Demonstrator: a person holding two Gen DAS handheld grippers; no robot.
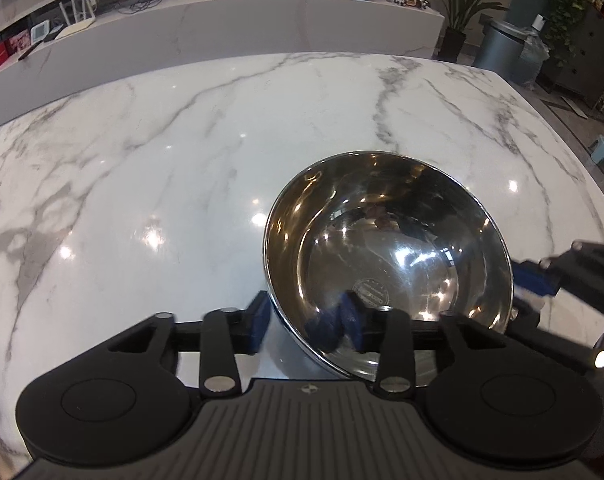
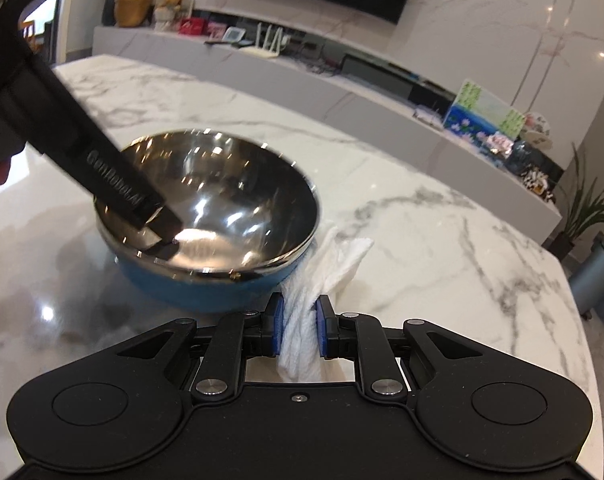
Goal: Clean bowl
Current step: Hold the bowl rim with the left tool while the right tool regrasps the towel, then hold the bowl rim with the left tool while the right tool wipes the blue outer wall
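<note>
A glossy white marble surface with grey veins carries everything here; bright spots of ceiling light glint across its polish. On it sits a round bowl with a mirror-bright steel inside and a blue outer wall, standing upright with its base on the stone, towards the right-hand part of the slab as the left wrist view shows it. Just beside the bowl's blue wall, on its right in the right wrist view, a crumpled white paper towel spreads its far end over the marble, touching or nearly touching the bowl.
</note>
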